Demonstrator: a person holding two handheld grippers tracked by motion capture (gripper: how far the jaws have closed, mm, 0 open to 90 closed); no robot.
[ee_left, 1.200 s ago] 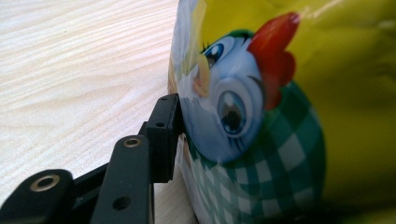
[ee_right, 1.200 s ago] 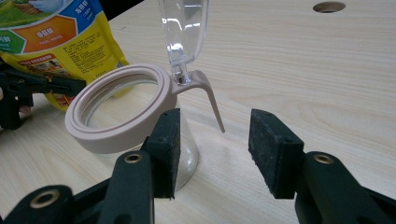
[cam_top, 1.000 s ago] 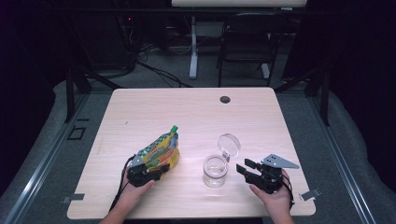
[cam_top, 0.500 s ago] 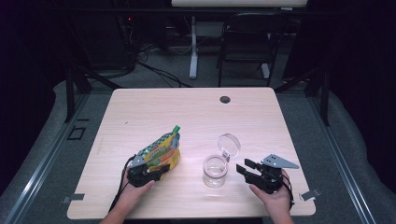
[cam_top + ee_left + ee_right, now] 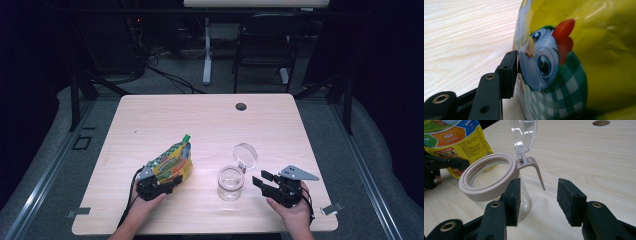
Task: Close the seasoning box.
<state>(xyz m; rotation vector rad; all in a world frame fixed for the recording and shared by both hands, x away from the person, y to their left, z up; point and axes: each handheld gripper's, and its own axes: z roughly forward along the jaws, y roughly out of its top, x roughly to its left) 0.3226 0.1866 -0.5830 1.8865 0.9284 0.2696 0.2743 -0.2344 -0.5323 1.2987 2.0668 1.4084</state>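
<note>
The left claw (image 5: 167,181) sits around the near end of the yellow snack pouch (image 5: 171,162), its jaws having just been opening; one pad (image 5: 509,72) is at the pouch's side, whether touching I cannot tell. The pouch lies left of centre on the table (image 5: 200,120). The right claw (image 5: 261,181) gapes empty just right of the open glass jar (image 5: 230,182), whose lid (image 5: 245,154) stands up. The far half of the table is free; both hands are close to the near edge.
</note>
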